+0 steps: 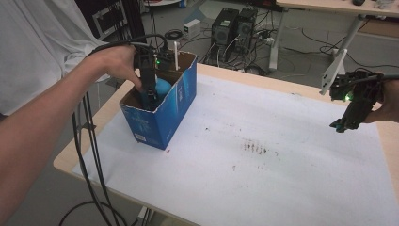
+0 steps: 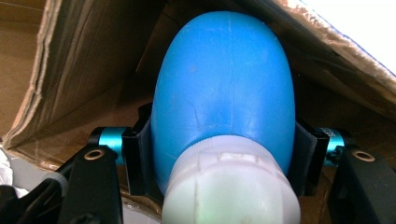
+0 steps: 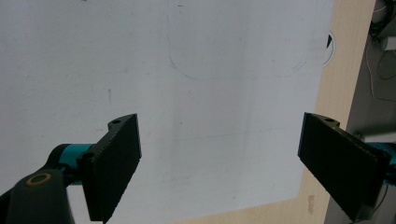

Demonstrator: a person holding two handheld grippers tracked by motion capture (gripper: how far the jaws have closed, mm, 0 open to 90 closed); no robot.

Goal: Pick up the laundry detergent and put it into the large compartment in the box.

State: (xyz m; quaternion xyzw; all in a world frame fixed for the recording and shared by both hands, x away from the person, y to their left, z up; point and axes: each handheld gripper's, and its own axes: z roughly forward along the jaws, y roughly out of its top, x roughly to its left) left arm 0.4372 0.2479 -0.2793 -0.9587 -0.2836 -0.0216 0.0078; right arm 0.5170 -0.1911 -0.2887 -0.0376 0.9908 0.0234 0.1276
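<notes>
Surface (image 1: 282, 188): pale wooden top under white paper sheet, below both tongs.

Blue printed cardboard box (image 1: 162, 120): open-topped, light, walls thin and creasable; encloses left tongs' tips.

Blue rounded plastic bottle with white ribbed cap (image 2: 224, 93): inside box, clamped between left tongs' pads. Judged light, smooth, slippery, shell slightly yielding. Best hold: widest body just past cap, as now.

Left tongs (image 1: 149, 96): closed tight on bottle.

Right tongs (image 3: 219, 163): spread wide, nothing between, hovering over paper, far from box.
</notes>
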